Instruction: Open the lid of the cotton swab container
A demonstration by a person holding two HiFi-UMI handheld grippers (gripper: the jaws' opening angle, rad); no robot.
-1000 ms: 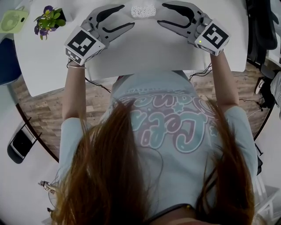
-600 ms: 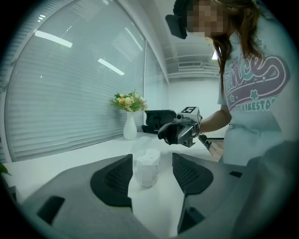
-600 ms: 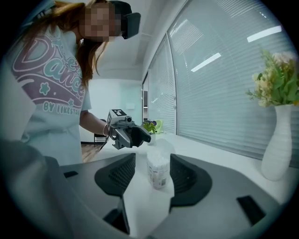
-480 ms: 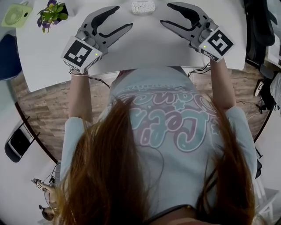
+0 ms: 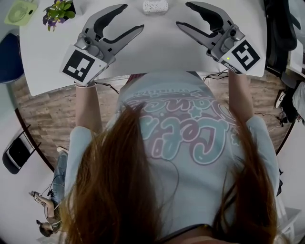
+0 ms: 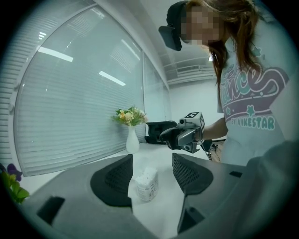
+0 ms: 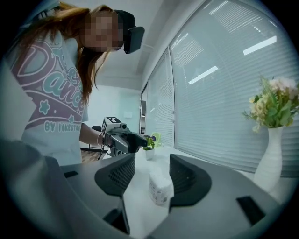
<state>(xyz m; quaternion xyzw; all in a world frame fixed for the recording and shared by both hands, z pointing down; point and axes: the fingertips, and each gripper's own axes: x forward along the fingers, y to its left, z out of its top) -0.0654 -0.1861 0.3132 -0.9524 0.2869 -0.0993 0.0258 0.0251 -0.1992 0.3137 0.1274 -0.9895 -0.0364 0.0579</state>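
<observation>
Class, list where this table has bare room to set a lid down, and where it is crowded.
Bare: the table stretch between left gripper and right gripper, on the person's side of the container; also the strip between the plant and the near edge. Crowded: the far left corner, with plant and a green object.

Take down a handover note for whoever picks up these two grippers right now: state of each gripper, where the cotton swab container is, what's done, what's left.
Left gripper: open, empty, held above the table.
Right gripper: open, empty, facing the left one.
Cotton swab container: upright on the table, ahead of both grippers and between them, touched by neither.
Done: nothing visible; the lid looks shut.
Left: steady the container with one gripper, open the lid with the other.
</observation>
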